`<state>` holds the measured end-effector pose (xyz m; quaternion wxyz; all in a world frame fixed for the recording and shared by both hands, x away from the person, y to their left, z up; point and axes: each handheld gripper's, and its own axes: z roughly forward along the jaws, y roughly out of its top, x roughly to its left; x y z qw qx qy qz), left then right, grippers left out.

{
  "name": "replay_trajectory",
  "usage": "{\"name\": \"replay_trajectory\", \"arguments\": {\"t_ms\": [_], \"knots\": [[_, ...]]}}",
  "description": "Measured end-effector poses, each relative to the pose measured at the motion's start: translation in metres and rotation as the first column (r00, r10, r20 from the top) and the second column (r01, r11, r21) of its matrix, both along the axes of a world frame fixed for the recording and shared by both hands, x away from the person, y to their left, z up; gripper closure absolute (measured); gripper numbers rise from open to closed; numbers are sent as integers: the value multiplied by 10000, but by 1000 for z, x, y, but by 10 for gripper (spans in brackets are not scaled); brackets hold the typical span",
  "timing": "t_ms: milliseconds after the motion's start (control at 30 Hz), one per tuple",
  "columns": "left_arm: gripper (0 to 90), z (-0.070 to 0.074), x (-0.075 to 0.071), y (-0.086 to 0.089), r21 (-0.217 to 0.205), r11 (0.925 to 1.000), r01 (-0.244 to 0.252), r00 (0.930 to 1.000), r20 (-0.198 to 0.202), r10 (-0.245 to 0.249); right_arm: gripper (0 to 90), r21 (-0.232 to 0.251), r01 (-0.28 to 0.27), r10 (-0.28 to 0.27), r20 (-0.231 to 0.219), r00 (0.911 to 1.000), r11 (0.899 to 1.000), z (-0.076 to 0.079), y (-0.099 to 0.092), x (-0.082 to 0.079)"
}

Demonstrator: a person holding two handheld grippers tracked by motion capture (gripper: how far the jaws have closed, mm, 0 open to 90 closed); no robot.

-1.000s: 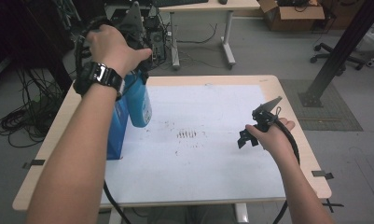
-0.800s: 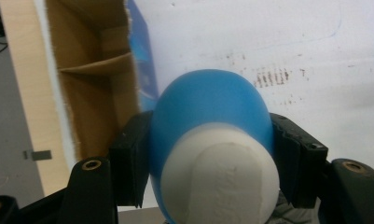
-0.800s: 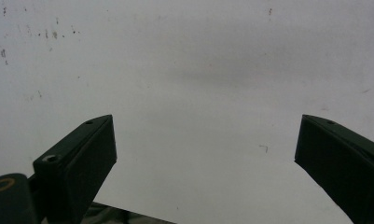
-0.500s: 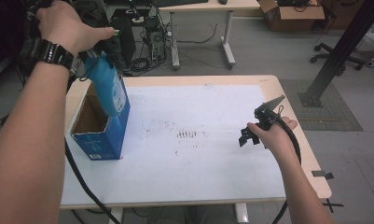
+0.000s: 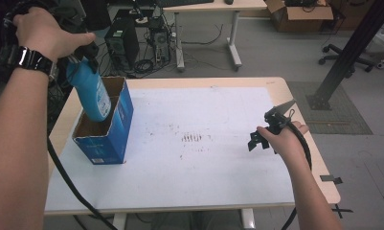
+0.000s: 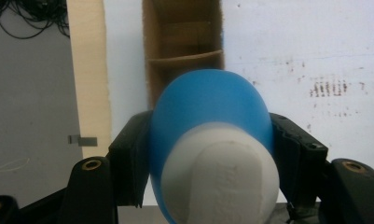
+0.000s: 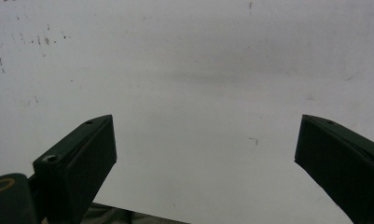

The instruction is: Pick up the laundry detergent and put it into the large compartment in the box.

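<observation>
Blue plastic bottle [image 5: 91, 93], white-capped, pinched by left gripper [image 6: 208, 154] over open blue cardboard box [image 5: 107, 139]; lower upright into compartment. Right gripper [image 7: 205, 163] spread, well right of box.

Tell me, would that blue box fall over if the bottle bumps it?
Probably. The blue box stands tall and narrow, so it may tip. Its open cardboard top looks light. The blue bottle, held by the left gripper, is partly inside it.
</observation>
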<state>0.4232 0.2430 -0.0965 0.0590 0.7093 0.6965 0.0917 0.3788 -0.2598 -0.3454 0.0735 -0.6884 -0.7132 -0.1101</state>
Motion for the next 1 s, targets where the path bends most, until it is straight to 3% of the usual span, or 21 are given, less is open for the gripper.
{"name": "replay_trajectory", "arguments": {"t_ms": [400,533,567,1000], "knots": [[376,-42,5,18,49,10000,47,9995,-327,-46,56,24,9,-9,-78,10000,10000,-6,2,0],[376,-61,5,21,-14,10000,71,9989,-469,-72,56,-2,-24,24,-90,10000,10000,-8,3,0],[376,-72,6,23,-144,9999,59,9984,-567,-67,56,-7,-17,17,-115,9999,10000,-8,4,-1],[376,-115,6,24,-158,9997,178,9954,-936,-192,56,-45,-109,108,-201,9997,9999,-13,10,-3]]}}
